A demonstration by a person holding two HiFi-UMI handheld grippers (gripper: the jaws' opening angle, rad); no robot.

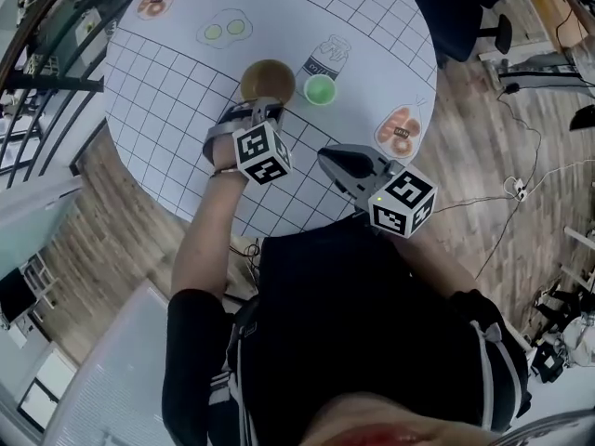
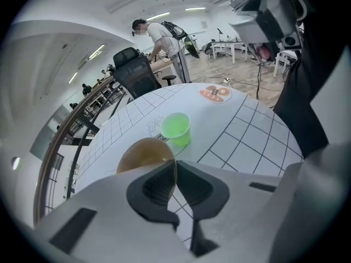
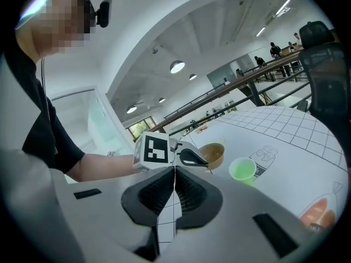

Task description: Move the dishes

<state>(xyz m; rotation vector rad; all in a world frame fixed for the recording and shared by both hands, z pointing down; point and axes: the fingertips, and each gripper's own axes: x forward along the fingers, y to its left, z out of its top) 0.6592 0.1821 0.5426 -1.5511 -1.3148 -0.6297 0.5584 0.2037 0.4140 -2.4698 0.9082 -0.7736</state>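
Note:
A brown bowl (image 1: pixel 268 80) stands on the round white gridded table (image 1: pixel 167 110), and a small green cup (image 1: pixel 320 89) stands just to its right. My left gripper (image 1: pixel 264 107) is shut on the bowl's near rim. In the left gripper view the rim of the bowl (image 2: pixel 143 153) sits pinched between the jaws of that gripper (image 2: pixel 175 171), with the green cup (image 2: pixel 176 128) beyond. My right gripper (image 1: pixel 327 157) hovers nearer to me, shut with nothing in it. The right gripper view shows its gripper (image 3: pixel 174 175) with jaws together, and further off the bowl (image 3: pixel 213 155) and the cup (image 3: pixel 242 169).
Flat printed pictures lie on the table: a milk bottle (image 1: pixel 327 59), donuts (image 1: pixel 400 130), a plate with two green rounds (image 1: pixel 225 30). A black office chair (image 2: pixel 134 70) and a person (image 2: pixel 159 37) are beyond the table. The table's near edge (image 1: pixel 279 226) is close to my body.

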